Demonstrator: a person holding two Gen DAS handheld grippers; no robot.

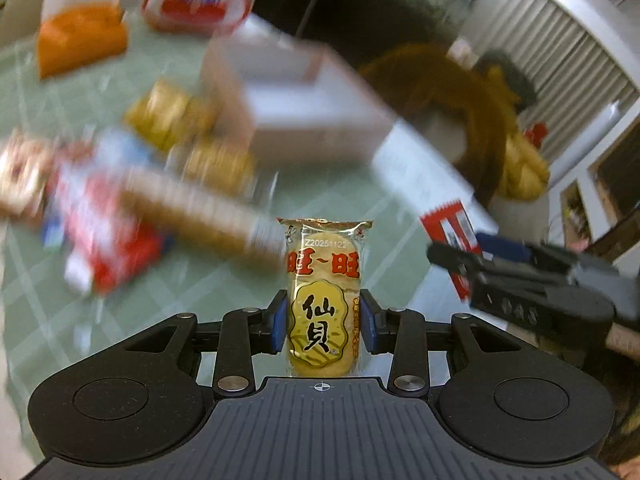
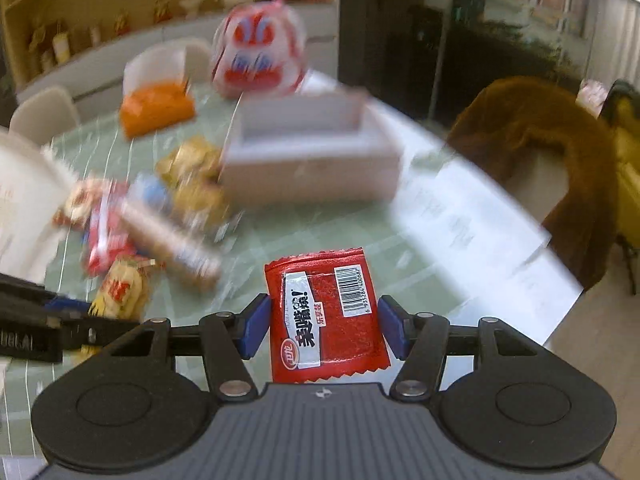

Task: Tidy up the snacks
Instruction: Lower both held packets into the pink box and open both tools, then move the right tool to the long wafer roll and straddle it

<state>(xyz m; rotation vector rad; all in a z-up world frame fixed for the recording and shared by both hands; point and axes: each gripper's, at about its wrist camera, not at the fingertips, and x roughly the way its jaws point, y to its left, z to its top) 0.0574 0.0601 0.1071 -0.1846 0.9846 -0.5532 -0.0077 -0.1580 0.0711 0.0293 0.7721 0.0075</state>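
My left gripper (image 1: pixel 324 320) is shut on a yellow rice cracker packet (image 1: pixel 323 280), held upright between the blue pads above the table. My right gripper (image 2: pixel 324 326) is shut on a red snack packet (image 2: pixel 320 316) with a barcode, also lifted off the table. In the left wrist view the right gripper (image 1: pixel 460 252) shows at the right edge with the red packet (image 1: pixel 448 224). In the right wrist view the left gripper (image 2: pixel 80 316) shows at the left edge with the cracker packet (image 2: pixel 120 292). An open white box (image 2: pixel 312 176) (image 1: pixel 320 128) stands ahead of both grippers.
A blurred pile of loose snack packets (image 1: pixel 100 220) (image 2: pixel 132 224) lies left of the box on the green checked tablecloth (image 2: pixel 320 236). Behind stand an orange bag (image 2: pixel 156 108) and a large red-and-white bag (image 2: pixel 258 56). A brown furry chair (image 2: pixel 540 140) is past the table's right edge.
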